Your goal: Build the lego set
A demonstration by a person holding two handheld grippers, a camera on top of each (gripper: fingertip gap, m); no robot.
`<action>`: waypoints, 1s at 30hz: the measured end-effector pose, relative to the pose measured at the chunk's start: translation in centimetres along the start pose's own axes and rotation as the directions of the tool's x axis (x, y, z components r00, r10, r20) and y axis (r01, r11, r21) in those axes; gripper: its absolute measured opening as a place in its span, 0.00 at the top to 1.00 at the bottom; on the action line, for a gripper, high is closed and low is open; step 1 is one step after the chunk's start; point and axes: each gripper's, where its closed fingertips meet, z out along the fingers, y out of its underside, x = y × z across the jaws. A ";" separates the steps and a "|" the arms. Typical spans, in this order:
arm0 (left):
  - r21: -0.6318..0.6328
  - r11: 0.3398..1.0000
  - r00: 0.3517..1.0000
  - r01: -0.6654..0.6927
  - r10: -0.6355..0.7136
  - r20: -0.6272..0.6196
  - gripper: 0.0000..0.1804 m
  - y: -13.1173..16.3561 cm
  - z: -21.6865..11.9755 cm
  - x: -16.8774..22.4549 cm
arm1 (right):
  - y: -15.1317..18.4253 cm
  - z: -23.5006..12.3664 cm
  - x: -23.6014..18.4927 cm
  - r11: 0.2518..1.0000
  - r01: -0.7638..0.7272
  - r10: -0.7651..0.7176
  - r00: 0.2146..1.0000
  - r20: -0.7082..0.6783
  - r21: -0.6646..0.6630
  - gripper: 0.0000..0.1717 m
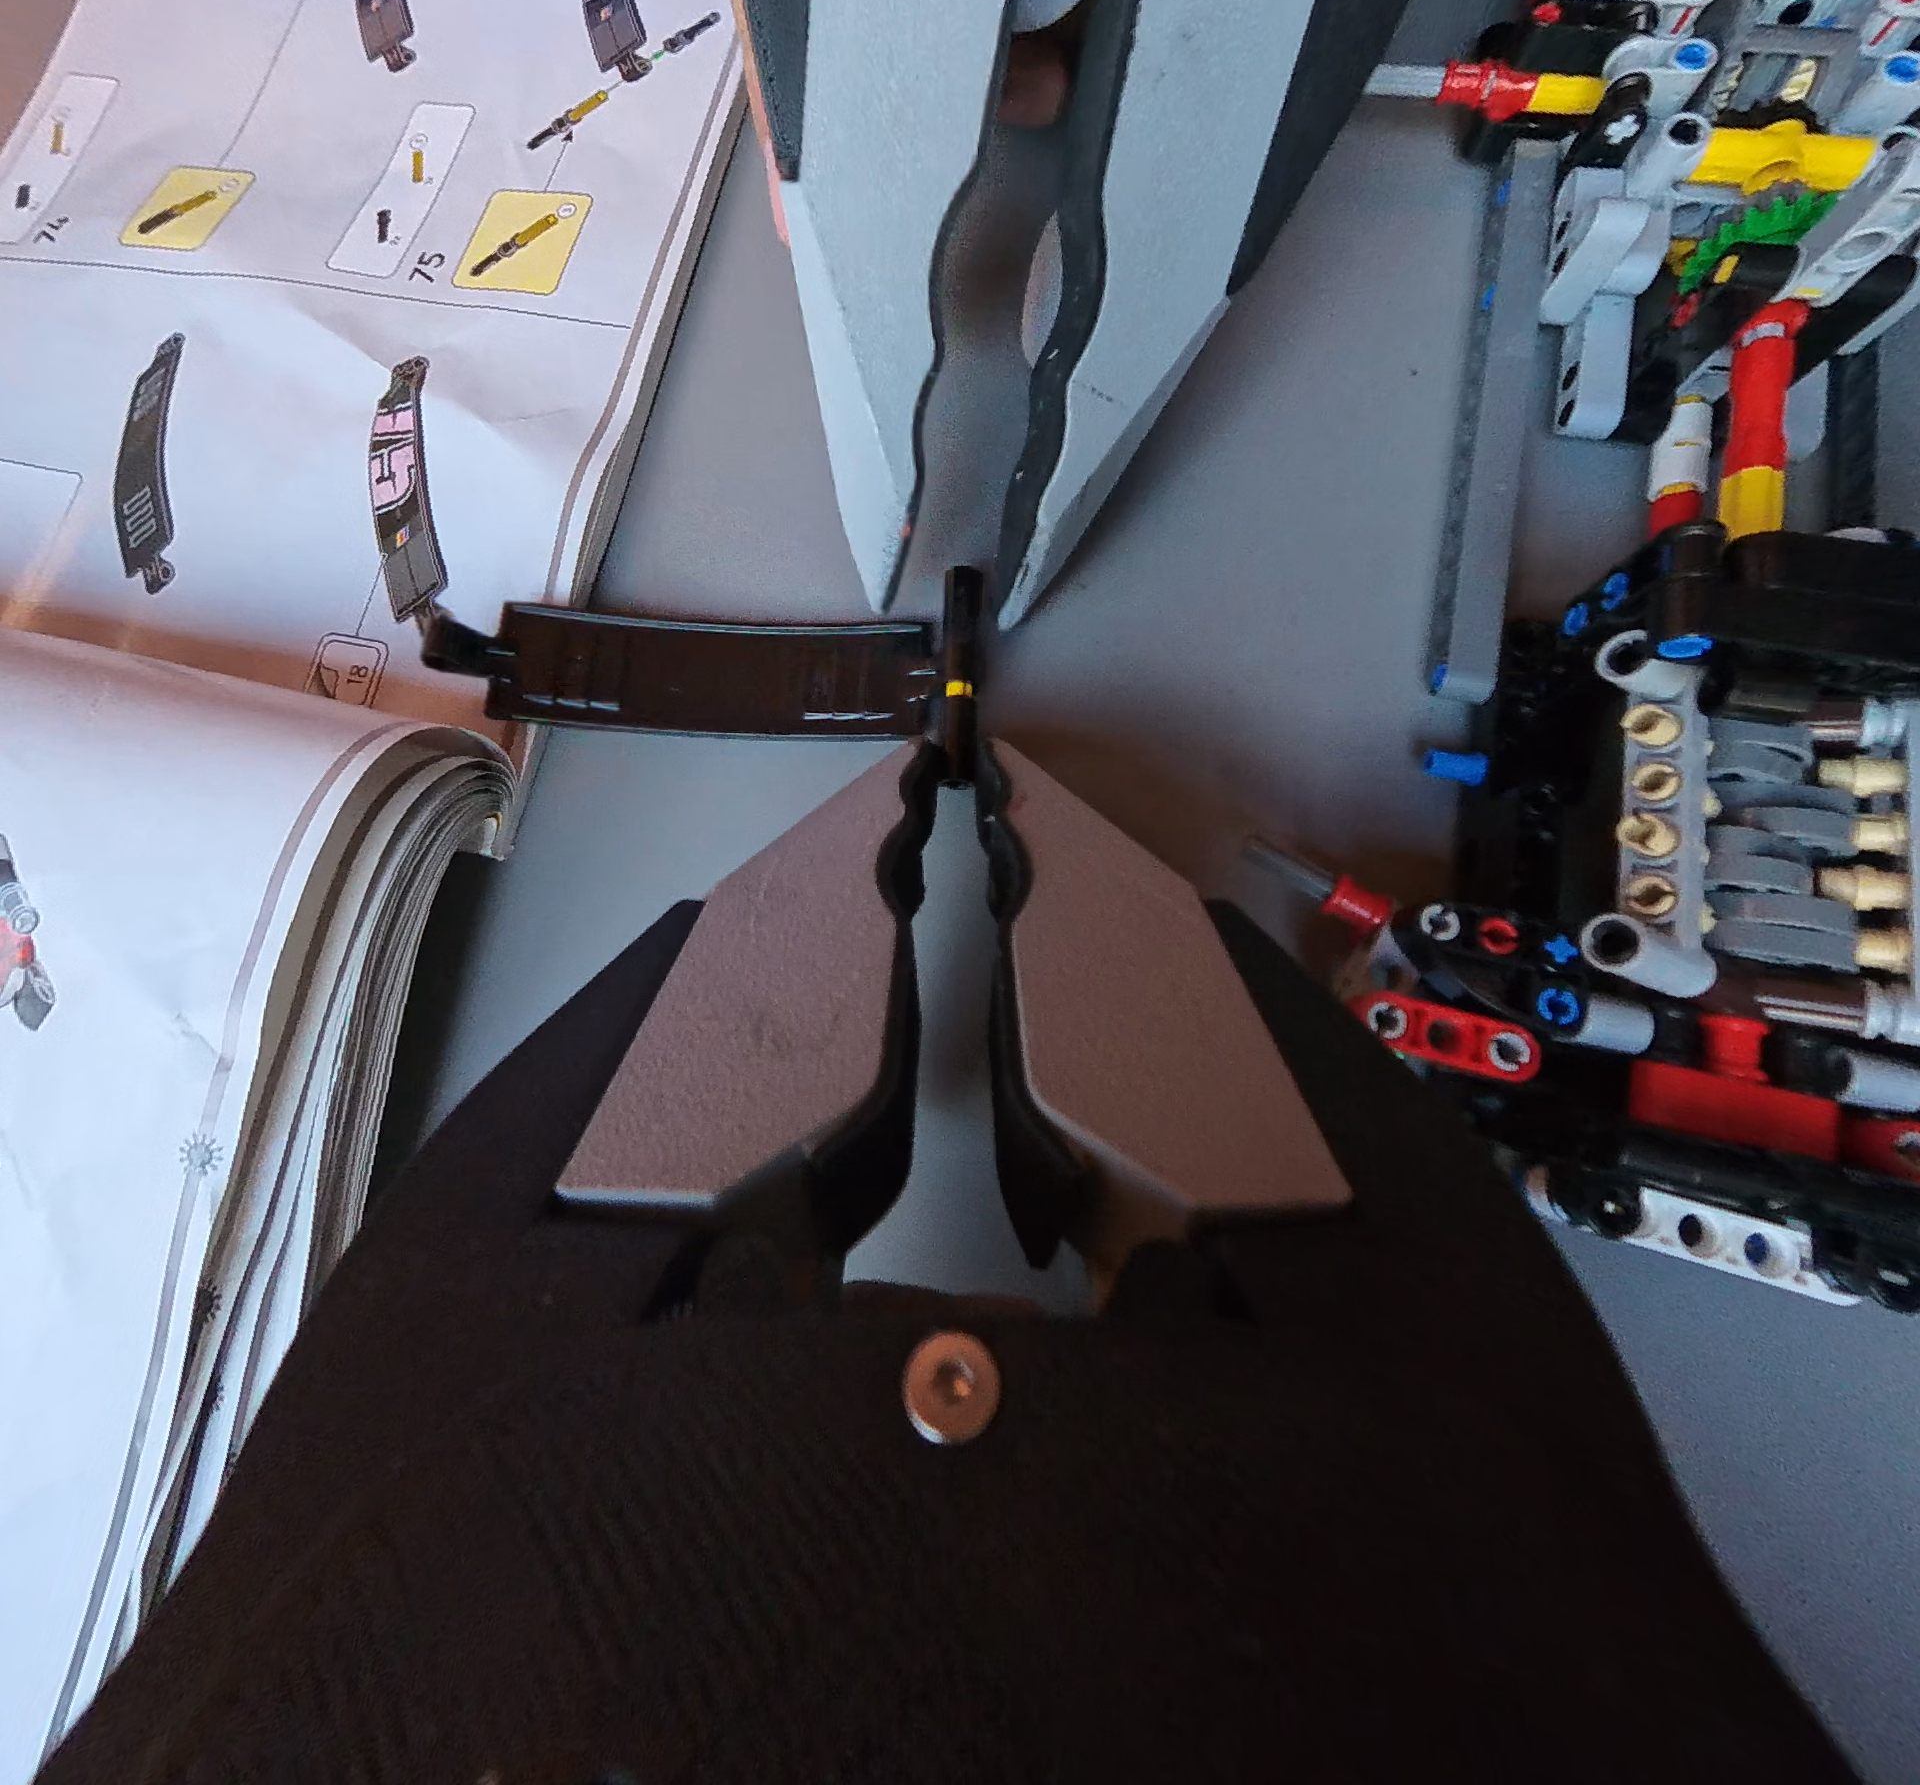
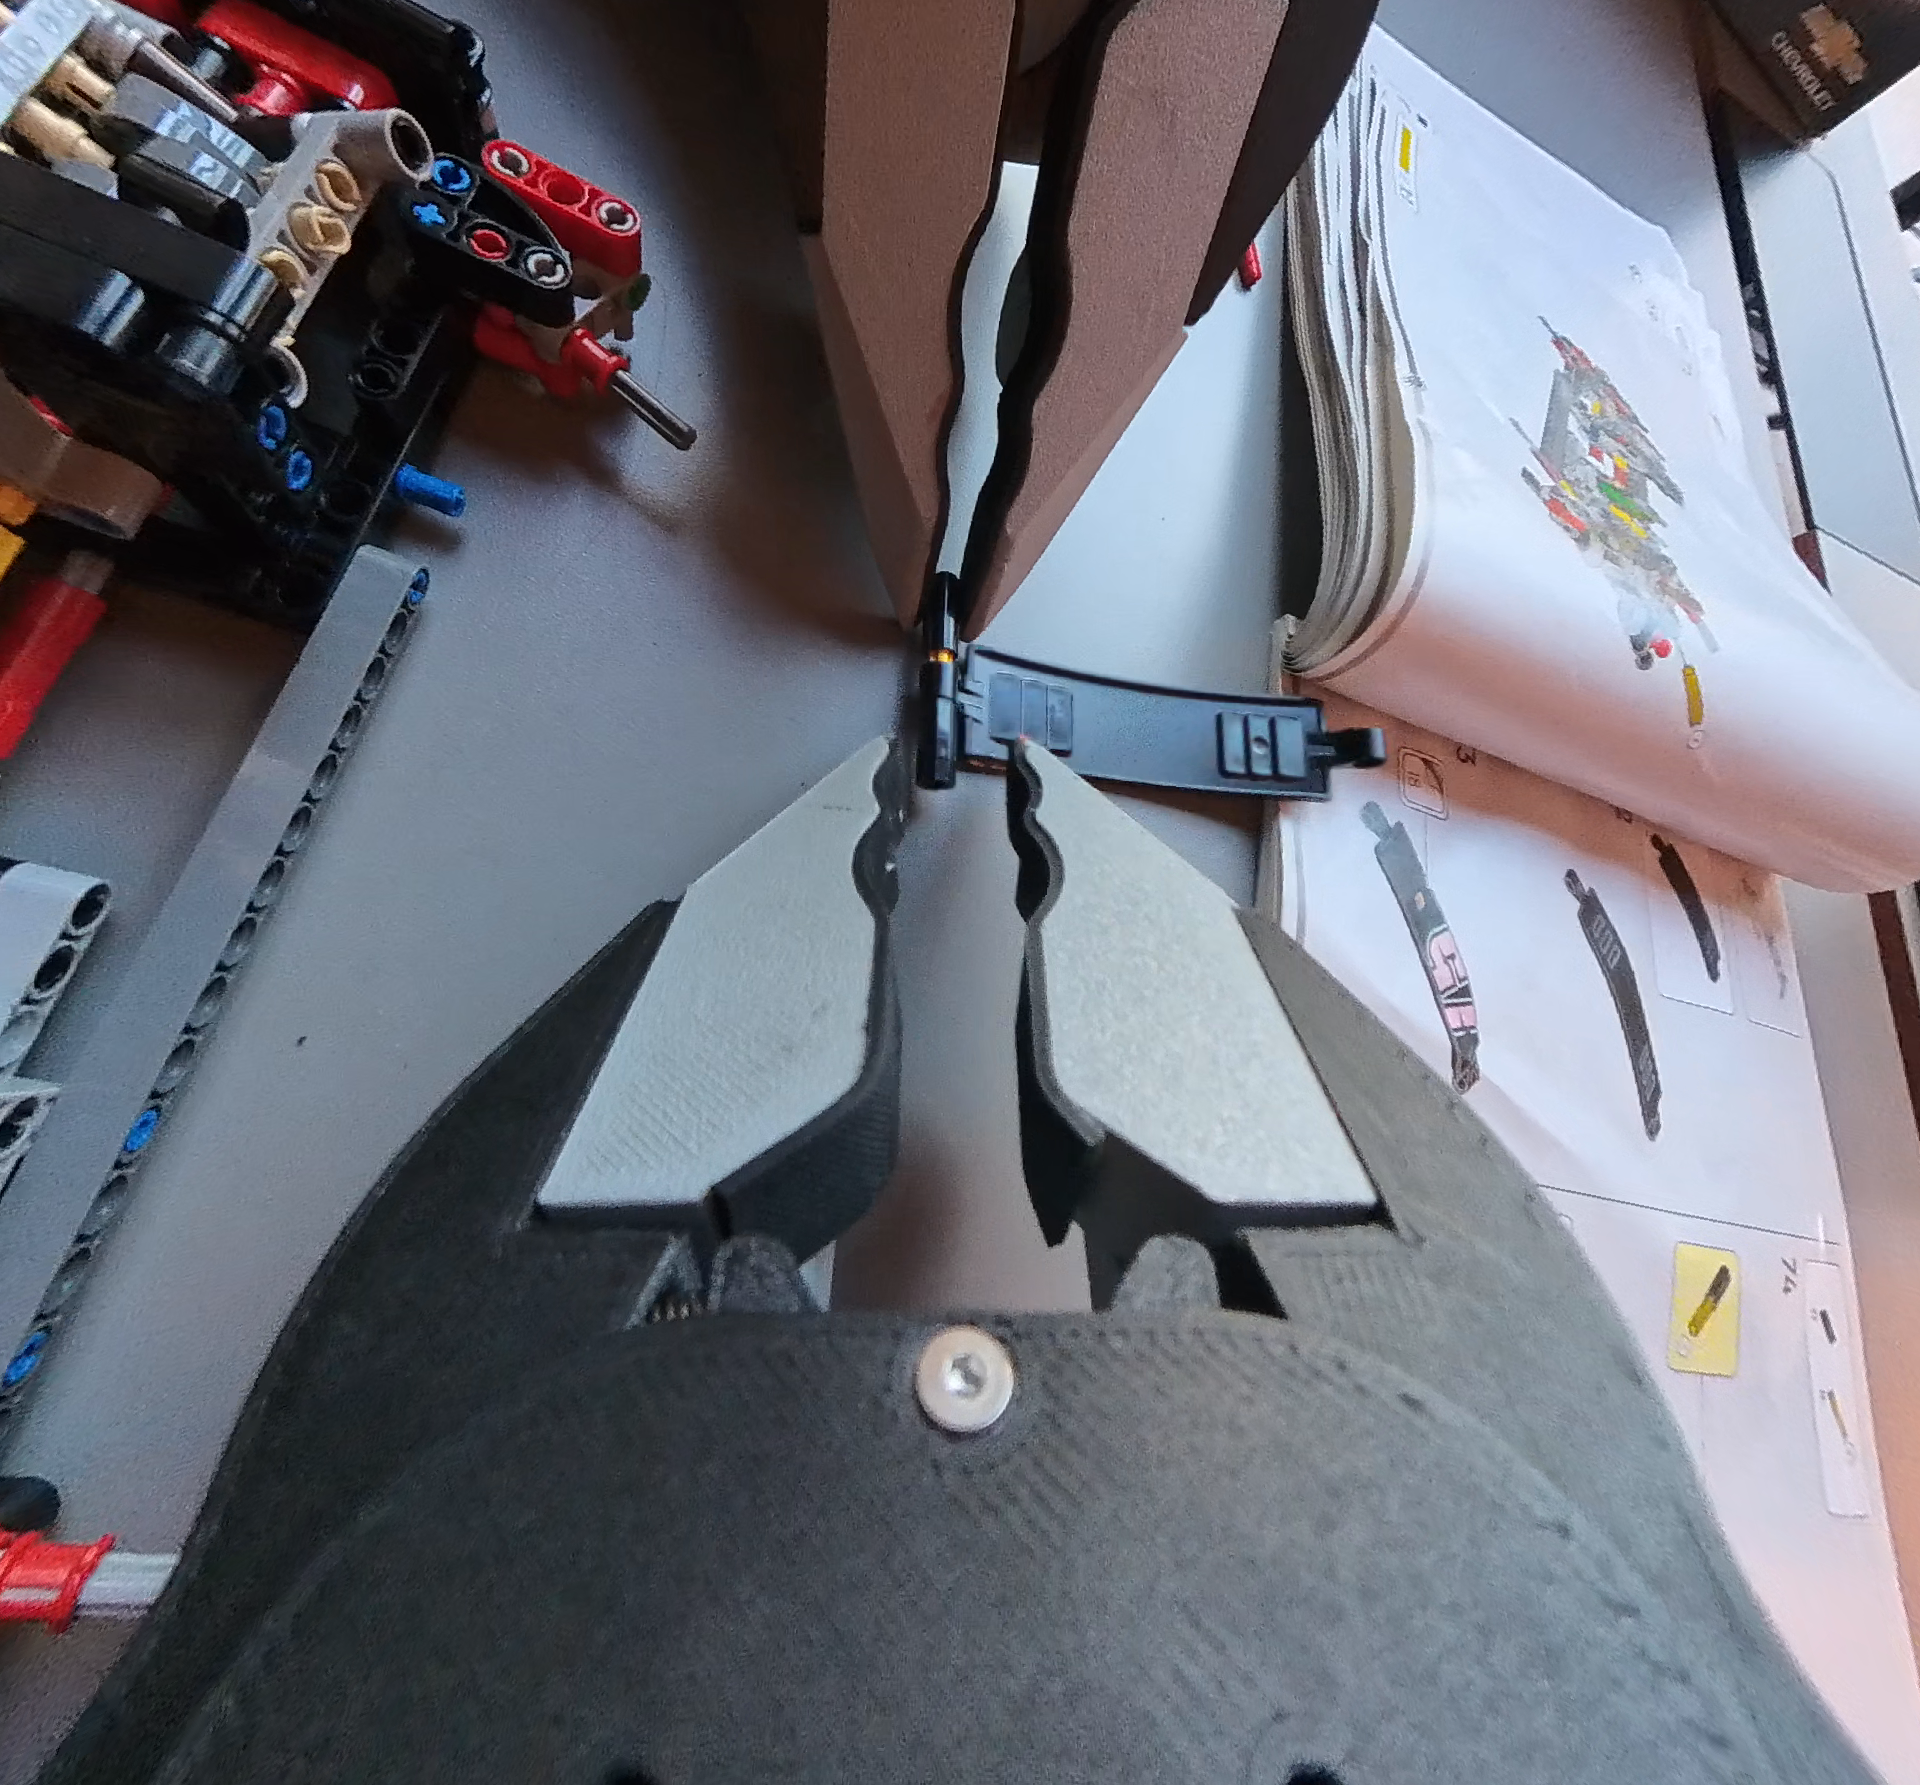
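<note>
Black pin (image 1: 957, 675), yellow ring near mid-length, sits at frame centre in both wrist views; long axis runs along my left fingers toward the right ones. A curved black panel (image 1: 707, 673) hangs off it sideways, reaching over the open instruction booklet (image 1: 312, 301). Left gripper (image 1: 957, 767): fingers closed on the pin's near end. Right gripper (image 2: 951, 767): fingers parted, pressing nothing; pin tip lies just beside its left fingertip (image 2: 883, 774). Brick model (image 1: 1704, 592) stands on the grey surface (image 1: 1247, 540).

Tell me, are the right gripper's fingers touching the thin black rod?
Apart. In the right wrist view, the right gripper stands open, and the black rod ends between its fingertips with visible gaps.
</note>
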 end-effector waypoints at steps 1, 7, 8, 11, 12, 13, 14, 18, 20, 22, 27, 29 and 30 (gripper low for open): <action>0.002 1.000 1.000 0.003 -0.003 -0.003 0.97 0.0 0.0 0.0 | 0.1 0.0 0.0 1.000 0.001 -0.001 1.000 0.003 -0.001 0.91; 0.004 1.000 1.000 0.021 -0.021 -0.020 0.97 0.0 0.0 0.0 | 0.2 0.1 -0.3 1.000 -0.009 0.009 0.999 0.030 -0.020 0.97; 0.003 1.000 0.999 0.023 -0.023 -0.024 0.97 0.0 0.1 0.0 | 0.2 0.1 -0.4 0.999 -0.027 0.028 0.999 0.040 -0.026 0.98; 0.000 0.999 0.998 0.034 -0.034 -0.044 0.98 -0.2 0.2 -0.1 | 0.3 0.0 -0.3 0.996 -0.085 0.088 0.993 0.079 -0.038 0.98; 0.000 0.999 0.998 0.043 -0.043 -0.052 0.98 -0.2 0.3 -0.1 | 0.3 0.0 -0.3 0.995 -0.092 0.095 0.992 0.085 -0.039 0.98; -0.001 0.999 0.997 0.046 -0.046 -0.056 0.98 -0.3 0.3 -0.1 | 0.3 0.0 -0.3 0.995 -0.089 0.092 0.992 0.082 -0.040 0.98; -0.002 0.999 0.998 0.035 -0.035 -0.051 0.98 -0.3 0.3 -0.1 | 0.3 0.0 -0.3 0.996 -0.081 0.084 0.994 0.075 -0.041 0.98; -0.032 0.999 0.999 0.005 -0.006 -0.042 0.98 -0.4 0.5 -0.2 | 0.4 0.0 -0.3 0.996 -0.079 0.082 0.994 0.073 -0.048 0.98; -0.024 1.000 0.998 -0.004 0.002 -0.057 0.98 -0.4 0.5 -0.2 | 0.4 0.0 -0.3 0.996 -0.080 0.083 0.993 0.079 -0.047 0.98; -0.025 1.000 0.997 -0.001 -0.001 -0.076 0.98 -0.5 0.5 -0.2 | 0.4 0.1 -0.3 0.996 -0.077 0.081 0.993 0.084 -0.049 0.98; -0.042 0.999 0.997 -0.014 0.010 -0.081 0.98 -0.6 0.6 -0.3 | 0.4 0.1 -0.3 0.996 -0.076 0.080 0.993 0.084 -0.049 0.98; -0.046 0.999 0.997 -0.023 0.019 -0.081 0.98 -0.6 0.6 -0.3 | 0.4 0.1 -0.3 0.996 -0.078 0.082 0.993 0.087 -0.049 0.98; -0.052 0.998 0.996 -0.035 0.031 -0.079 0.98 -0.6 0.7 -0.2 | 0.4 0.1 -0.3 0.996 -0.078 0.082 0.993 0.087 -0.049 0.98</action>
